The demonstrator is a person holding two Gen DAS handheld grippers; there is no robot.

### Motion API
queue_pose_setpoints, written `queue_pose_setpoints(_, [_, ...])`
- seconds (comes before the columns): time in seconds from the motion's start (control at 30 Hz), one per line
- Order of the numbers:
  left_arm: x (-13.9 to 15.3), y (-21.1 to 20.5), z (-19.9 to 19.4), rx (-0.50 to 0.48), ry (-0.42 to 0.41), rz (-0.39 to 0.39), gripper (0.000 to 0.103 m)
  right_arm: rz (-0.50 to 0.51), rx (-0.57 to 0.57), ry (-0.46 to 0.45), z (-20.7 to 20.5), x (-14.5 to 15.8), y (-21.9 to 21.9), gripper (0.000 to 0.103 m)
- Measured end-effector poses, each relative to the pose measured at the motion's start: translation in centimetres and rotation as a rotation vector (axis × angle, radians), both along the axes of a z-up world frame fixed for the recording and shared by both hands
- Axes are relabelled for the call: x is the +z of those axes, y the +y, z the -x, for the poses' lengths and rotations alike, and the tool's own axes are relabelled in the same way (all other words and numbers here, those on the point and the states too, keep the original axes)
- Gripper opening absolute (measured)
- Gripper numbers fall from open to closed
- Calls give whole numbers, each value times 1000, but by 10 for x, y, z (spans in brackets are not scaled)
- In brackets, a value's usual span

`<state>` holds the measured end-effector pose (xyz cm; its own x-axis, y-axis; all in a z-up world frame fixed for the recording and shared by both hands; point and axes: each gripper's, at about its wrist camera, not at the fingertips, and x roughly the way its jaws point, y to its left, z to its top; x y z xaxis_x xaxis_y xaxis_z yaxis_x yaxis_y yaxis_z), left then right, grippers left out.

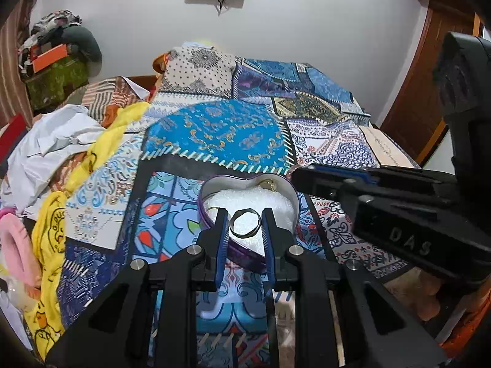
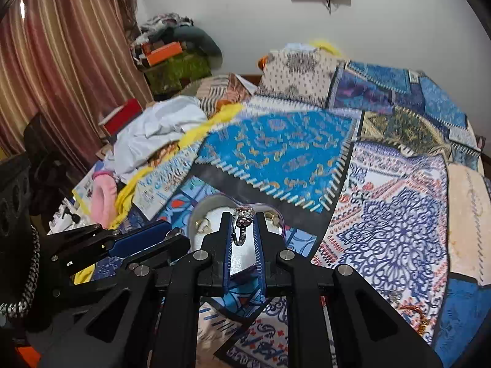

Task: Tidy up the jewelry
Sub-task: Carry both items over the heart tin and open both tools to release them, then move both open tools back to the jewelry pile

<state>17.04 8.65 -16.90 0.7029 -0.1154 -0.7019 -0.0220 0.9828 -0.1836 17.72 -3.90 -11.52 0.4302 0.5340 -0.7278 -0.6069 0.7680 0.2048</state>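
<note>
A purple heart-shaped tin (image 1: 288,184) with white foam inside sits on the patchwork bedspread. My left gripper (image 1: 244,221) is shut on a dark plain ring (image 1: 245,224) just above the foam. A gold piece (image 1: 270,184) lies at the tin's far lobe. My right gripper (image 2: 243,224) is shut on a silver ring with a stone cluster (image 2: 242,219), held over the tin (image 2: 199,211). The right gripper also shows in the left wrist view (image 1: 294,170), at the tin's right rim. Gold pieces (image 2: 204,224) lie inside the tin.
The patchwork bedspread (image 1: 214,128) covers the bed. A yellow cloth (image 1: 101,144), white cloth (image 1: 52,141) and a pink slipper (image 1: 15,245) lie to the left. A red box (image 2: 122,116) and a pile of things (image 2: 172,52) stand by the curtain.
</note>
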Motion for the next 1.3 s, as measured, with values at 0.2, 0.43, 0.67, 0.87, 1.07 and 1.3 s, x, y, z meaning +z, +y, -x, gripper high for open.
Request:
queue_pose_setpoints(0.2, [-14, 2, -10, -9, 25, 4, 20, 18, 4, 39, -6, -16, 5, 12])
queue_pose_setpoints(0.43, [-14, 1, -12, -17, 18, 6, 20, 25, 8, 43, -9, -19, 6, 12])
queue_pose_setpoints(0.67, [-9, 1, -9, -11, 18, 7, 20, 30, 14, 44, -7, -15, 8, 29])
queue_pose_setpoints(0.87, [8, -3, 1, -11, -10, -17, 20, -2, -4, 11, -1, 1, 0, 33])
queue_pose_setpoints(1.07, [27, -8, 10, -1, -39, -33, 20, -19, -30, -40, 10, 21, -14, 33])
queue_pose_setpoints(1.3, [52, -22, 22, -6, -82, -42, 21, -38, -72, -93, 22, 44, -40, 33])
